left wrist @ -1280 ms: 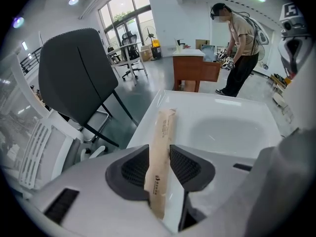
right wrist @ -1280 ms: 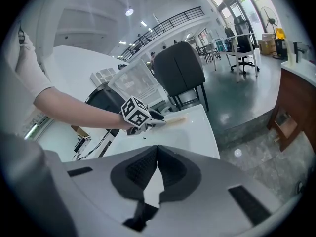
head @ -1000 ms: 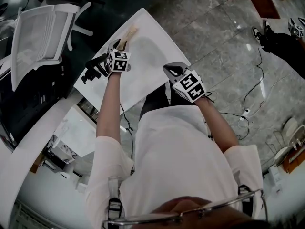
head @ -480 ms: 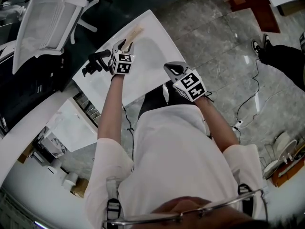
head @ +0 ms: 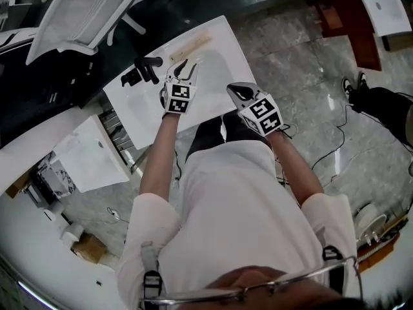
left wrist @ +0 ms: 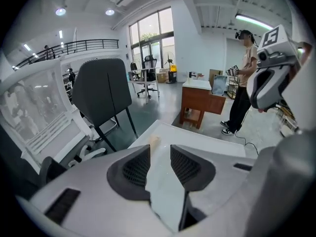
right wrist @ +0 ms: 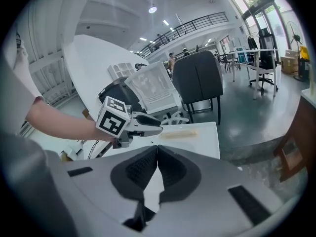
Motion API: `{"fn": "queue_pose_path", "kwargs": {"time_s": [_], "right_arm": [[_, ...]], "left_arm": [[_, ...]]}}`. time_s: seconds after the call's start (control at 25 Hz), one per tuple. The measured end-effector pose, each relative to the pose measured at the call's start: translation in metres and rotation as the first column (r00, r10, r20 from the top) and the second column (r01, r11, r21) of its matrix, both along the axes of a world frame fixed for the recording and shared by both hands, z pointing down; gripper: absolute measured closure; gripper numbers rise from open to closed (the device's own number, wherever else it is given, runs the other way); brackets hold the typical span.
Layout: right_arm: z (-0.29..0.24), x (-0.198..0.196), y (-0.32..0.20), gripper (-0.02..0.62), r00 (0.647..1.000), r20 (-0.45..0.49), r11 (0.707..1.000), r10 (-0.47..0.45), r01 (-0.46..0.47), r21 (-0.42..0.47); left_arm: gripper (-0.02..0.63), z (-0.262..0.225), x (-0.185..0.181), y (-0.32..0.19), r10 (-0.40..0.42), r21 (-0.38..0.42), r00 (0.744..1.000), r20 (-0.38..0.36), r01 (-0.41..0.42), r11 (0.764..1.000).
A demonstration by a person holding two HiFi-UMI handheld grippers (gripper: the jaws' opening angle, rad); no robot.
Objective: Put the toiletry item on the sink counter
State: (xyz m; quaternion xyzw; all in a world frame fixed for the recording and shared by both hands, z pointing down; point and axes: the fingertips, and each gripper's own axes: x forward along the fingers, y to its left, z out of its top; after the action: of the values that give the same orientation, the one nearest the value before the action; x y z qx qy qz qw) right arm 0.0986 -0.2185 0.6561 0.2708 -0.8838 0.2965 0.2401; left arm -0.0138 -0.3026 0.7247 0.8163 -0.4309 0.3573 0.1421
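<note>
While the white sink counter (head: pixel 139 108) spreads below the person, the left gripper (head: pixel 185 70) hovers over its middle, jaws apart with nothing between them. The right gripper (head: pixel 237 94), jaws pressed together and empty, hangs at the near edge. The slim beige toiletry item (head: pixel 190 46) lies along the far edge, clear of both.

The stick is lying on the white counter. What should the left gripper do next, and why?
Probably just draw the left gripper back and away. Its jaws stand apart with nothing between them, and the tan toiletry item lies flat on the sink counter beyond its tips, so the job looks done.
</note>
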Motion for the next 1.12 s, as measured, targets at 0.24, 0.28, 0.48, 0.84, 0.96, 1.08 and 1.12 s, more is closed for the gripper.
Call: {"fn": "queue_pose_path", "kwargs": {"time_s": [0.24, 0.28, 0.48, 0.84, 0.96, 1.08, 1.12], "right_arm": [[-0.028, -0.019, 0.002, 0.589, 0.998, 0.050, 0.996, 0.030, -0.035, 0.088], [-0.033, -0.023, 0.003, 0.589, 0.998, 0.056, 0.994, 0.032, -0.038, 0.100], [-0.046, -0.044, 0.019, 0.589, 0.999, 0.043, 0.991, 0.019, -0.025, 0.133], [-0.098, -0.093, 0.035, 0.589, 0.997, 0.076, 0.961, 0.024, -0.044, 0.274], [-0.109, -0.103, 0.040, 0.589, 0.998, 0.068, 0.951, 0.001, -0.021, 0.307], [-0.115, -0.109, 0.048, 0.589, 0.998, 0.061, 0.946, -0.017, -0.004, 0.325], [-0.118, -0.111, 0.050, 0.589, 0.998, 0.059, 0.943, -0.025, 0.004, 0.333]], "left_arm": [[0.480, -0.031, -0.031, 0.033, -0.065, 0.030, 0.996, -0.063, 0.067, 0.997], [0.482, -0.039, -0.038, 0.039, -0.081, 0.039, 0.993, -0.082, 0.084, 0.996], [0.483, -0.075, -0.069, 0.072, -0.149, 0.081, 0.974, -0.173, 0.165, 0.983], [0.496, -0.134, -0.114, 0.141, -0.197, 0.144, 0.921, -0.337, 0.257, 0.956], [0.515, -0.155, -0.120, 0.156, -0.192, 0.175, 0.912, -0.363, 0.269, 0.947], [0.533, -0.171, -0.127, 0.170, -0.198, 0.188, 0.894, -0.401, 0.292, 0.938], [0.545, -0.177, -0.129, 0.174, -0.200, 0.194, 0.889, -0.411, 0.300, 0.934]]}}
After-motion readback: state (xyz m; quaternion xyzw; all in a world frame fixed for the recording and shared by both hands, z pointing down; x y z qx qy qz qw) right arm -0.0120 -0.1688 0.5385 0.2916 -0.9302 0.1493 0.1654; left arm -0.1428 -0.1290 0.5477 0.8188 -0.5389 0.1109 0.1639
